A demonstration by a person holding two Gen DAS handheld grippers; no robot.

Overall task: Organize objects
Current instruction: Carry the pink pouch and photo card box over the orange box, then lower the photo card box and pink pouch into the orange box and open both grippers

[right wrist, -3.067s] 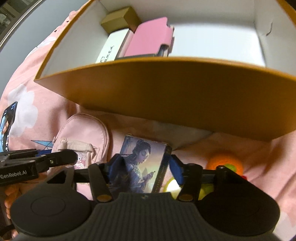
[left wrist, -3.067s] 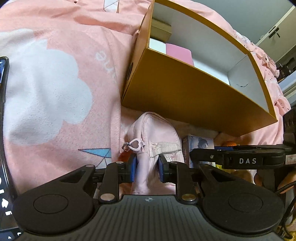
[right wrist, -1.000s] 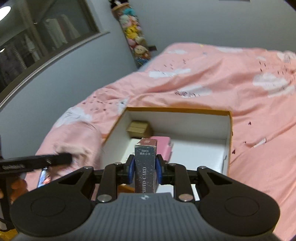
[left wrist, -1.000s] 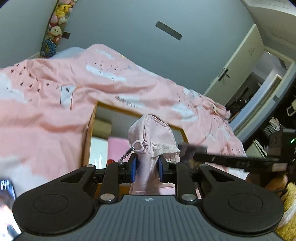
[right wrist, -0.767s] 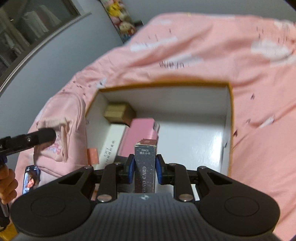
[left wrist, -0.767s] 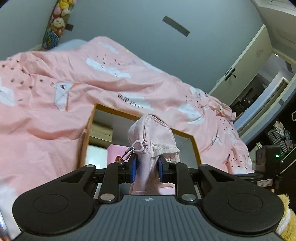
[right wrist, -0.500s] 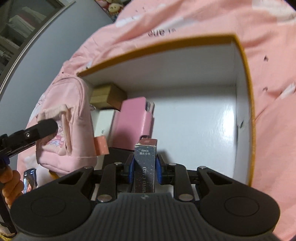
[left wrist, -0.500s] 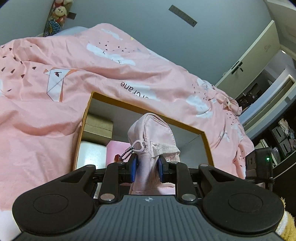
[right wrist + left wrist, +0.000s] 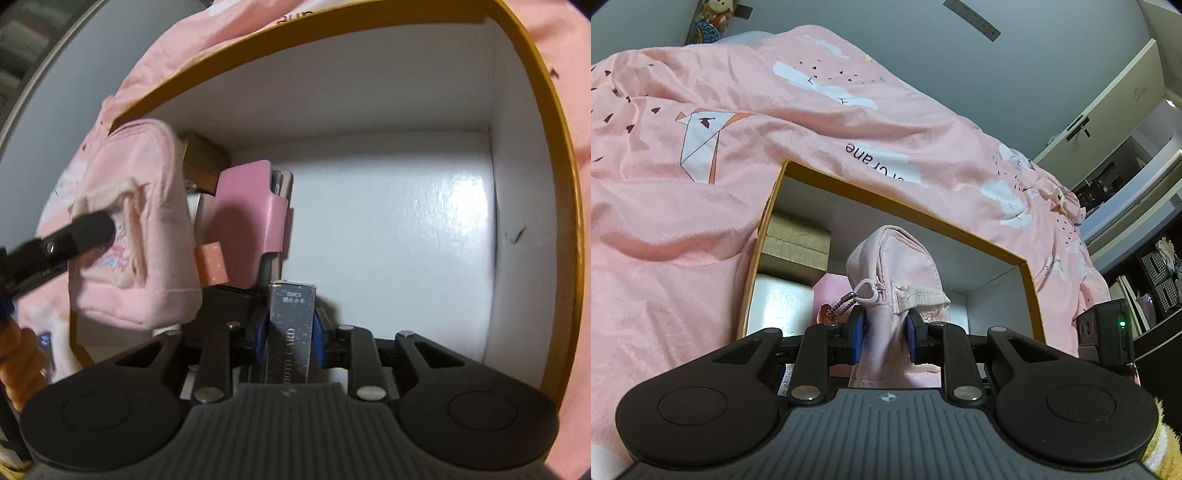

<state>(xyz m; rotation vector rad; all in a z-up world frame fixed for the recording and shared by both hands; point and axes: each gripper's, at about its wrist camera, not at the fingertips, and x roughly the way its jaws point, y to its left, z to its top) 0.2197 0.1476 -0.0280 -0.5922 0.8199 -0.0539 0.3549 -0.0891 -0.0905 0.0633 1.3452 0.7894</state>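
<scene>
Here I keep both jaw pairs clamped, the left gripper on the soft pink fabric pouch and the right gripper on the slim grey photo-card box, poised over the open yellow-rimmed cardboard box ahead for stowing.

At your twelve o'clock the pink bedspread lies rumpled, printed with white clouds and a paper crane. Plush toys hang at eleven, a white door at two.

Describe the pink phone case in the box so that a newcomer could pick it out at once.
Find the orange-rimmed box on the pink bedding. At its left end the pink phone case lies flat beside a tan carton; only it has a side strap.
</scene>
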